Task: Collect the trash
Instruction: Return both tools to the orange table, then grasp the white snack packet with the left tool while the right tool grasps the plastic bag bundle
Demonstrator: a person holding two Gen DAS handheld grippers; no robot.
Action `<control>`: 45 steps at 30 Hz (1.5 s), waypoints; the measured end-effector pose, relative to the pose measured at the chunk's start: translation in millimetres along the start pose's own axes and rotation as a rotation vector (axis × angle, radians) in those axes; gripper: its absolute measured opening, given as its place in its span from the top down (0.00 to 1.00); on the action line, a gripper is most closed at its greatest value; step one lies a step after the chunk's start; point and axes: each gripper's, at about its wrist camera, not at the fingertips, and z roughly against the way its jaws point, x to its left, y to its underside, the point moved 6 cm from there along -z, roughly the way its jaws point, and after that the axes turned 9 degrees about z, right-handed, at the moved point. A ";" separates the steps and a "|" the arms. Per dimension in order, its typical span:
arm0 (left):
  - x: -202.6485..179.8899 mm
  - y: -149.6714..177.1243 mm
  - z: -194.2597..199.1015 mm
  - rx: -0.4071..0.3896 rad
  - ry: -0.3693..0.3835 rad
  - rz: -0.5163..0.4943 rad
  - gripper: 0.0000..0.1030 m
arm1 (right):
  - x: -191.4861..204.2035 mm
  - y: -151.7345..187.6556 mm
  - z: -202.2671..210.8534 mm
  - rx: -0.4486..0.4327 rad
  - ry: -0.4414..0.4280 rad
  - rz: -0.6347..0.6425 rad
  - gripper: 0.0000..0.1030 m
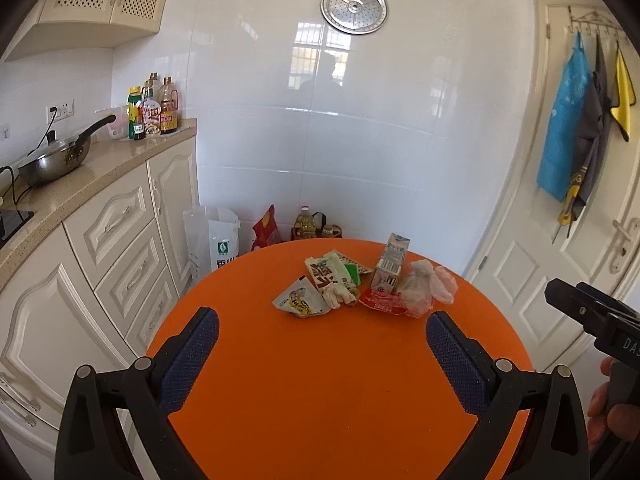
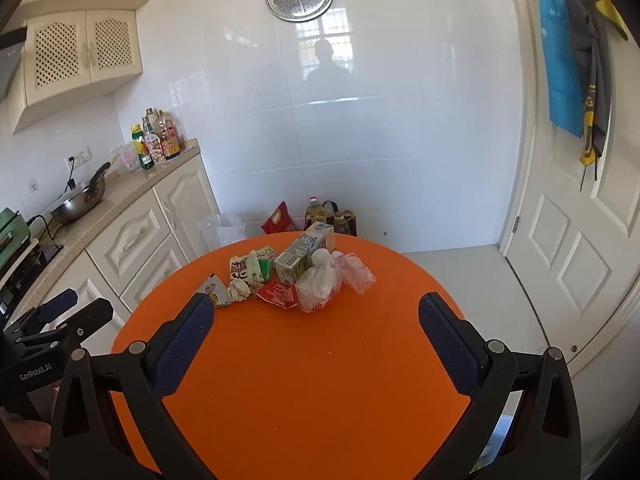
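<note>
Left gripper [image 1: 322, 334] and right gripper [image 2: 316, 318] both spread wide, empty, above orange table [image 1: 320, 400]. Trash [image 1: 360, 284] heaped at table's far side: carton [image 2: 298, 258], wrappers, plastic bags.

Bright daylight, tile glare, fisheye vignetting

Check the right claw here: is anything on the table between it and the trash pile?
Nothing visible is. The right claw is open above bare orange table, and the trash pile lies straight ahead with only clear tabletop before it. The clear plastic bag is its nearest piece.
</note>
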 end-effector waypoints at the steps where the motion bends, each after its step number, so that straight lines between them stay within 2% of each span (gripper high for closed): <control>1: 0.7 -3.1 -11.2 0.009 -0.003 0.000 0.01 | 0.8 1.8 -7.8 0.013 -0.002 -0.003 0.00; 4: 9.8 -11.4 -51.7 0.029 -0.011 0.007 0.01 | 0.3 6.9 -38.5 0.067 -0.010 -0.014 0.00; 10: 12.6 -25.9 -151.8 0.121 -0.051 -0.040 0.01 | -6.8 17.1 -104.6 0.163 -0.019 -0.056 0.00; 15: 5.2 -42.6 -233.9 0.199 -0.056 -0.101 0.01 | -15.4 19.2 -160.9 0.228 -0.026 -0.113 0.00; 21: 2.1 -58.7 -312.2 0.243 -0.039 -0.130 0.01 | -14.2 17.2 -212.3 0.271 -0.050 -0.159 0.03; 24: -1.2 -67.4 -344.7 0.253 -0.026 -0.153 0.01 | -14.5 19.3 -235.5 0.306 -0.034 -0.172 0.09; 26: -5.0 -68.4 -360.6 0.261 0.002 -0.168 0.02 | -17.1 22.5 -246.2 0.321 -0.017 -0.185 0.20; 27: -8.2 -68.3 -367.6 0.264 0.011 -0.181 0.03 | -17.8 24.6 -250.1 0.330 -0.013 -0.186 0.22; 29: -13.8 -67.3 -380.0 0.285 0.042 -0.202 0.20 | -16.6 26.4 -252.2 0.326 -0.023 -0.177 0.29; 30: -13.8 -66.6 -383.5 0.294 0.051 -0.204 0.32 | -15.9 26.4 -251.5 0.322 -0.026 -0.167 0.33; 31: -13.6 -69.1 -386.6 0.291 0.035 -0.201 0.42 | -15.4 27.0 -250.6 0.320 -0.037 -0.166 0.42; 32: -14.1 -71.2 -390.1 0.287 0.040 -0.199 0.48 | -15.0 27.3 -248.9 0.317 -0.044 -0.167 0.50; 34: -10.1 -74.9 -395.1 0.286 0.031 -0.185 0.69 | -15.0 29.4 -243.6 0.312 -0.047 -0.161 0.55; 36: -4.1 -79.5 -400.8 0.292 0.035 -0.153 0.84 | -16.3 32.6 -237.4 0.312 -0.046 -0.162 0.57; 37: -0.8 -79.3 -402.1 0.306 0.026 -0.133 0.88 | -17.8 34.3 -233.6 0.312 -0.049 -0.166 0.57; 41: 11.5 -74.6 -401.6 0.296 0.007 -0.098 0.85 | -25.5 43.4 -218.5 0.316 -0.047 -0.173 0.57; 42: 15.6 -73.4 -401.6 0.295 0.006 -0.092 0.82 | -27.1 45.0 -215.9 0.317 -0.047 -0.174 0.57; 44: 20.0 -67.5 -399.8 0.300 0.007 -0.091 0.71 | -28.6 49.1 -210.8 0.319 -0.049 -0.177 0.57; 45: 21.1 -67.2 -401.1 0.304 0.004 -0.092 0.50 | -28.9 50.6 -208.6 0.319 -0.049 -0.178 0.57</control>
